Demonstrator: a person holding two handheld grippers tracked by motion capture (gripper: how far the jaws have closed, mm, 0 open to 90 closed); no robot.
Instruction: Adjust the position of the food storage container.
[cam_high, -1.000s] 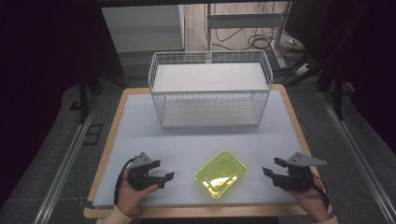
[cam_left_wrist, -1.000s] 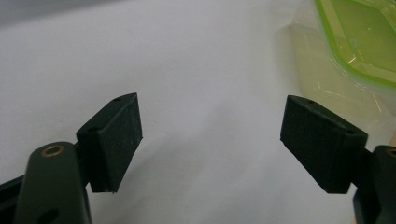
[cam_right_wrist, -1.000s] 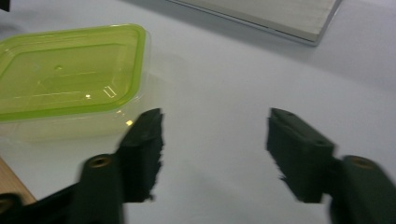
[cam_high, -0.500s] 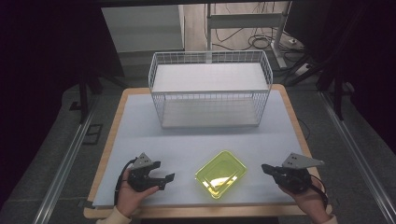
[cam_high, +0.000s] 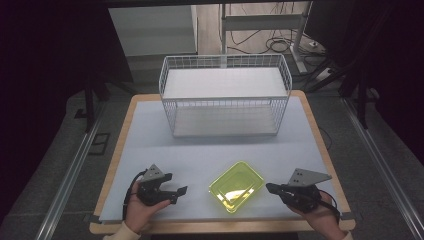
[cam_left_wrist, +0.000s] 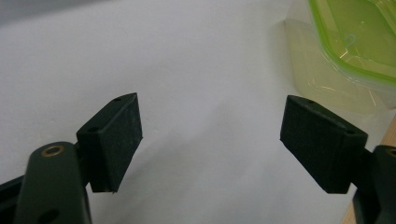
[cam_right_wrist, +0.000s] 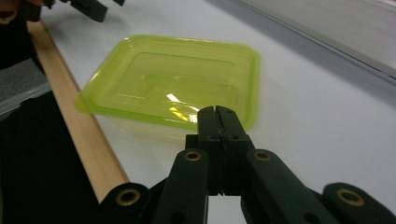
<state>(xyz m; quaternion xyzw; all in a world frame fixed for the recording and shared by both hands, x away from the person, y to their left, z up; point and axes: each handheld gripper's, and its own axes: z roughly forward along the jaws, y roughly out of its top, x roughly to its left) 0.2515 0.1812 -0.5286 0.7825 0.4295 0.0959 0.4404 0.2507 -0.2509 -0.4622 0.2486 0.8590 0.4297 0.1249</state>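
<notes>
Green container (cam_left_wrist: 359, 42): cut off by top and right edges in left gripper view; far side not visible. Left gripper (cam_right_wrist: 88, 7): cut by top edge in right gripper view, jaw position can't be read there. Person's forearms: cut by bottom edge in high view. Container contents: glare on lid, can't tell.

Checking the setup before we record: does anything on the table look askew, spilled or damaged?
Nothing looks spilled or damaged. The green container sits turned at an angle to the table edge, unlike the wire basket, which sits square. The left tool is open, the right tool shut; both empty.
</notes>
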